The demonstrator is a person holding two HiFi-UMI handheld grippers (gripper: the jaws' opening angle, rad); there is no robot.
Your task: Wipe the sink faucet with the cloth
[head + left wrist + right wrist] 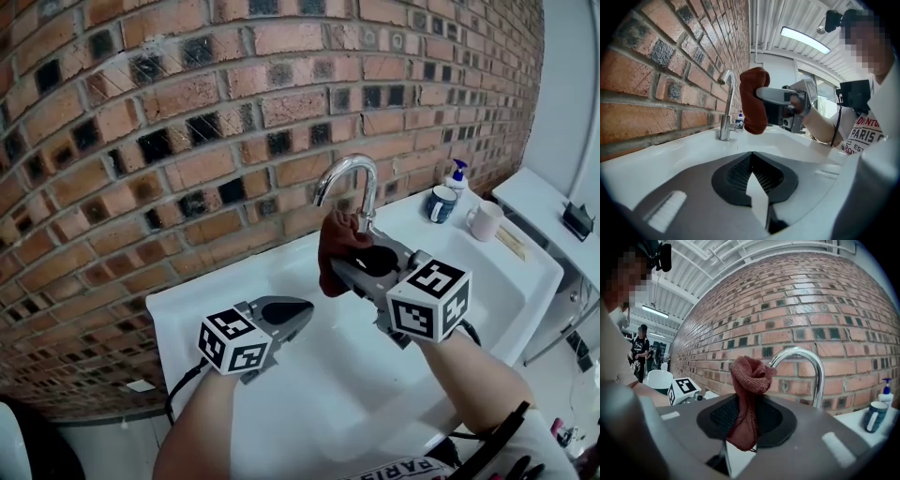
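You are holding the rust-red knitted cloth (336, 246) pinched between the jaws of your right gripper (364, 260). Its bunched top is sticking up past them and a shorter tail is hanging below. The cloth is sitting just beside the faucet (345, 174), level with its stem; whether the two are touching is unclear. The faucet, a shiny chrome gooseneck, is standing upright at the back rim of the white sink (281, 281), its spout arching over and down.

Faucet (349, 178) at 12 o'clock of sink (319, 394); cloth (337, 248) in my right tongs (345, 270), just before it; my left tongs (302, 307) at 7 o'clock of the cloth.
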